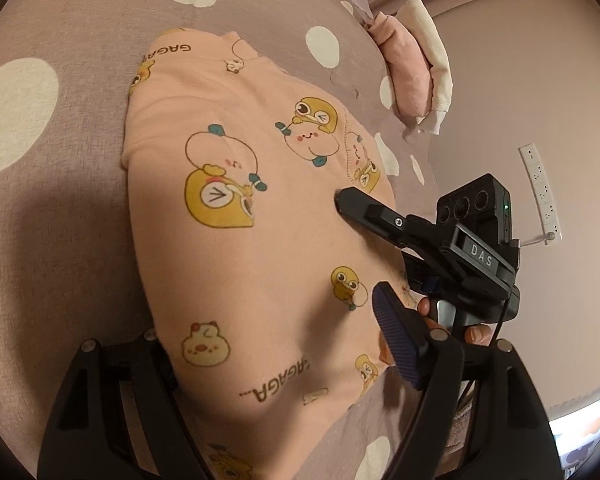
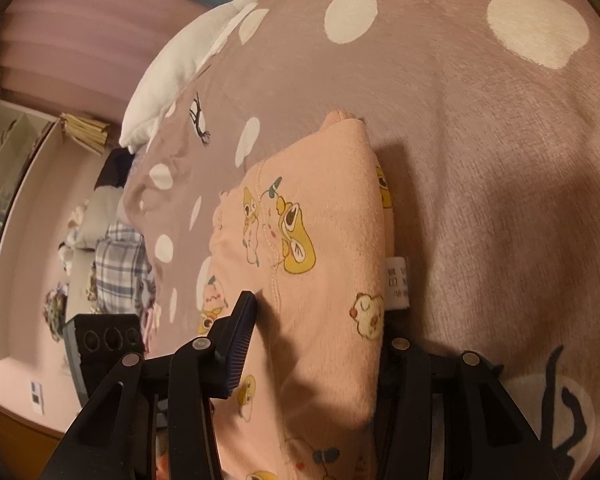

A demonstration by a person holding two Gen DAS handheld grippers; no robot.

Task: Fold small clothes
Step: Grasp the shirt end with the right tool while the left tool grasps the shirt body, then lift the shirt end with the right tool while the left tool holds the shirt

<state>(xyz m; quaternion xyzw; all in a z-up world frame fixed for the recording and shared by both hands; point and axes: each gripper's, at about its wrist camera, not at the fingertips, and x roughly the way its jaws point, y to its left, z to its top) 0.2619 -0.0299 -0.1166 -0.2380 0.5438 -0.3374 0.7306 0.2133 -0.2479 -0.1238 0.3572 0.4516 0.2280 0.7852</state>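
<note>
A peach garment with cartoon duck prints [image 1: 244,216] lies folded on a mauve blanket with white spots [image 1: 60,208]. My left gripper [image 1: 276,352] is open, its jaws straddling the garment's near edge; one finger [image 1: 396,344] lies on top, the other is hidden under the cloth. My right gripper [image 2: 316,344] is open too, straddling the garment [image 2: 324,240] from the opposite side; its left finger [image 2: 240,340] shows, its right one is hidden under the fold. In the left wrist view the right gripper's finger [image 1: 364,208] rests on the cloth.
A pink and cream folded pile [image 1: 416,68] lies at the blanket's far edge. A white power strip [image 1: 540,192] hangs on the wall. A white pillow [image 2: 180,68], plaid cloth [image 2: 120,264] and shelves [image 2: 8,152] lie off the bed's left side.
</note>
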